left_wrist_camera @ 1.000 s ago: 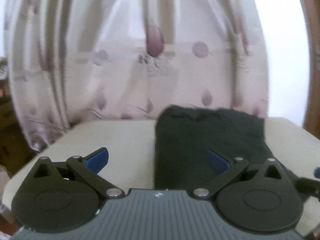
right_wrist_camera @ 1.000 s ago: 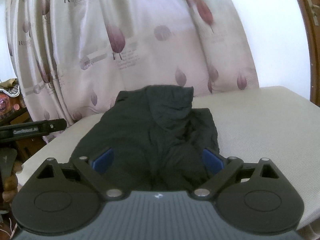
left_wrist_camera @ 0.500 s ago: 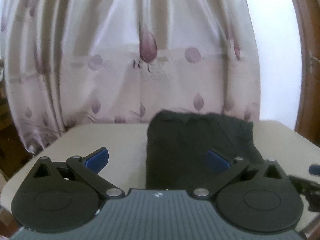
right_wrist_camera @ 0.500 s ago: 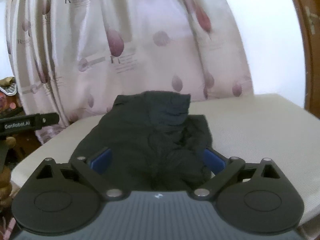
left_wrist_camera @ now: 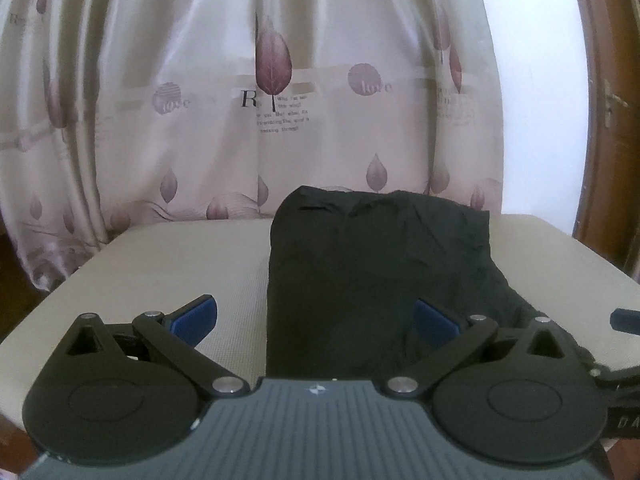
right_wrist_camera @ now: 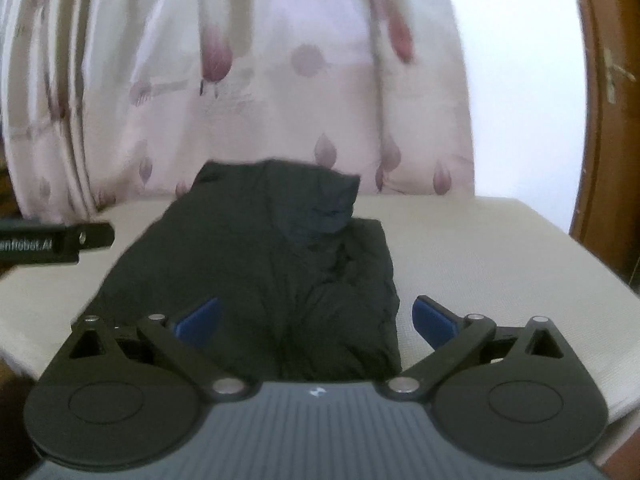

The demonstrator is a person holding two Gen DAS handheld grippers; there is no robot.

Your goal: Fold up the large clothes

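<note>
Both views have tilted up a little since the earlier frame, showing more curtain [left_wrist_camera: 224,92]. Right gripper [right_wrist_camera: 316,320] has just been opening and now gapes wide above the folded garment [right_wrist_camera: 256,264], gripping nothing. Left gripper [left_wrist_camera: 316,320] stands wide too. Garment lies on the table [left_wrist_camera: 160,256].

Garment [left_wrist_camera: 376,276]: black, plain, no pattern, centre of both views. Table cover [left_wrist_camera: 160,272]: cream, finely textured weave, lower half of frame. Curtain [left_wrist_camera: 240,80]: pale pink-cream sheen, printed with mauve leaves, mauve discs and small black lettering, a beige band across, upper frame. Wall [left_wrist_camera: 532,80]: white, upper right. Door frame [left_wrist_camera: 604,120]: brown wood, right edge. Left gripper [left_wrist_camera: 316,322]: black linkage, blue pads, grey ribbed body. Right gripper [right_wrist_camera: 316,320]: black, blue pads, grey body.
</note>
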